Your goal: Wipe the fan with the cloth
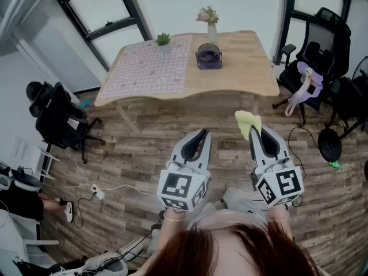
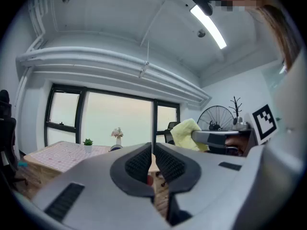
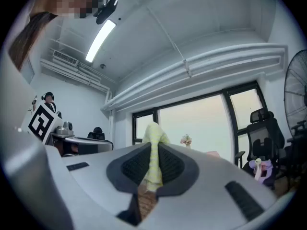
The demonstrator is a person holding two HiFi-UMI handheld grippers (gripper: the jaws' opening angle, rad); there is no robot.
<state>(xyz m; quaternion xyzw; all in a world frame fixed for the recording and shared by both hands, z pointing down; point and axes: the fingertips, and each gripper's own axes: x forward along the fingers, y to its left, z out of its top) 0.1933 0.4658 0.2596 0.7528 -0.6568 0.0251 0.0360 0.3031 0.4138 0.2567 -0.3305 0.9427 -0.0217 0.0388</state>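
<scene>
Wood floor (image 1: 172,137), cloth (image 1: 246,121) pinched in right tongs (image 3: 153,150)

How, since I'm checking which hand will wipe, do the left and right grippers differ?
The right gripper is shut on the yellow cloth; the left gripper is shut on nothing. The right's fingers are parted by cloth; the left's meet. Both hover short of the fan.

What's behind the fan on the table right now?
A vase of flowers stands just behind the fan, near the table's far edge. The fan covers the vase's base, so whether the two touch cannot be seen.
</scene>
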